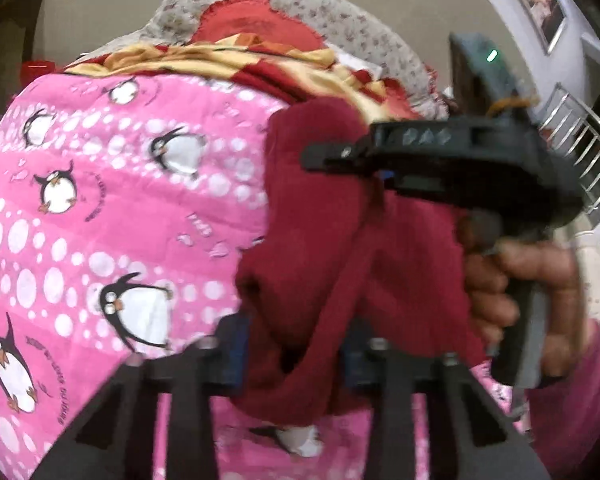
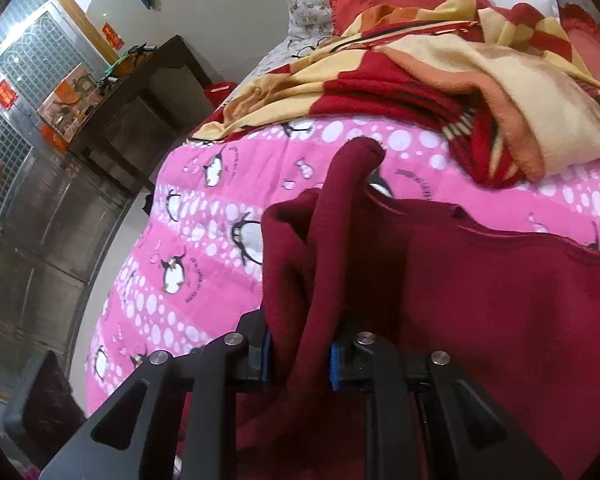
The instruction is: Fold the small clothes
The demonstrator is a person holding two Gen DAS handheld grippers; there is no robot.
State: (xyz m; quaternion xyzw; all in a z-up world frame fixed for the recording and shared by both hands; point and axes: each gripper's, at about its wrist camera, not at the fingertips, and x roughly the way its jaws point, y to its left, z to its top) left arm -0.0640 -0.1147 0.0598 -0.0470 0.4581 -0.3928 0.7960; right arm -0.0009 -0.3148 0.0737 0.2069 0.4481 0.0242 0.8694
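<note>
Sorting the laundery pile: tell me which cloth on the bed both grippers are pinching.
The plain dark red garment, clamped by both grippers; the checked red-and-yellow blanket lies untouched behind.

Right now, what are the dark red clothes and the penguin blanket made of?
The dark red garment looks like soft fleece or knit: matte, fuzzy, with thick rounded folds. The pink penguin blanket seems to be smooth printed cotton or polyester, lightly quilted in puffy bands. I can't be sure of either.

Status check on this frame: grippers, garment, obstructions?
Left gripper and right gripper both shut on the maroon garment. Garment bunched, unfolded, over pink penguin quilt. Checked blanket heaped beyond, clear.
</note>
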